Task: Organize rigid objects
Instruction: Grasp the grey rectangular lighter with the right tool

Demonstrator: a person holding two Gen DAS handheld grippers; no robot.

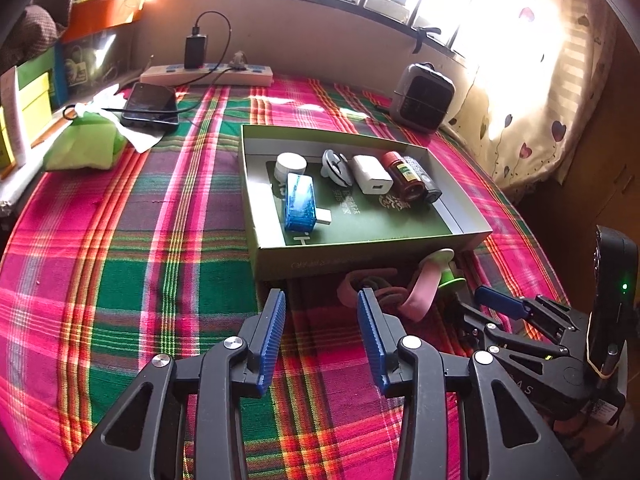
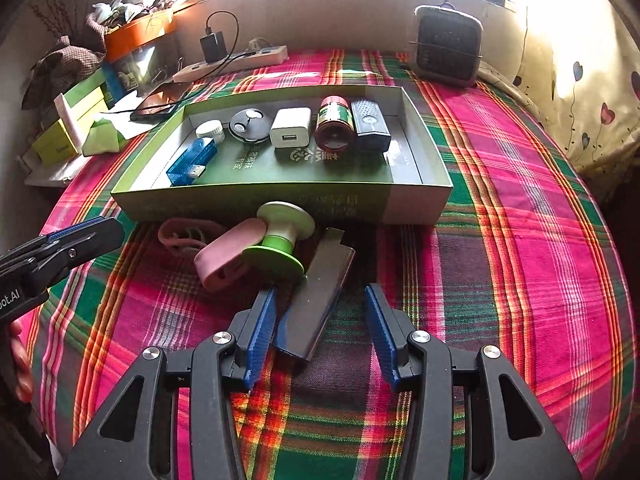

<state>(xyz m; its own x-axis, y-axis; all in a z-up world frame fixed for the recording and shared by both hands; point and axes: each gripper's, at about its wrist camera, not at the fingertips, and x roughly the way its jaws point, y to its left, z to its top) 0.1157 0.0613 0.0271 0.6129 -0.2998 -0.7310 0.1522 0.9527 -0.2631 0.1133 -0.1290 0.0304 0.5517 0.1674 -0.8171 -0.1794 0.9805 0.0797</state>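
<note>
The green box [image 2: 224, 196] lies open on the plaid cloth [image 2: 520, 240]. Along its far wall stands a row of sorted items: white cap [image 2: 209, 128], round grey disc [image 2: 248, 125], white charger [image 2: 290, 132], brown bottle [image 2: 335, 126] and black unit [image 2: 370, 124]. The blue USB stick [image 2: 191, 162] lies at 9 o'clock inside the box. The row arrangement appears intended to leave the near floor of the box free for further items.

Unsorted items lie against the near wall of the box, outside it: a pink band [image 2: 224, 260], a green spool [image 2: 280, 240] and a dark flat bar [image 2: 316, 304].

The right gripper [image 2: 320, 332] is half open, empty, its jaws straddling the near end of the bar — the left pad [image 2: 262, 332] just beside its edge, the right pad well clear. The bar is long, flat, dark and matt, with a stepped metallic tip pointing at 1 o'clock; it should handle as a rigid slab.

The left gripper [image 1: 322, 336] is part open and holds nothing. It hangs over bare cloth at 6 o'clock of the box, presumably kept clear of the pick.
</note>
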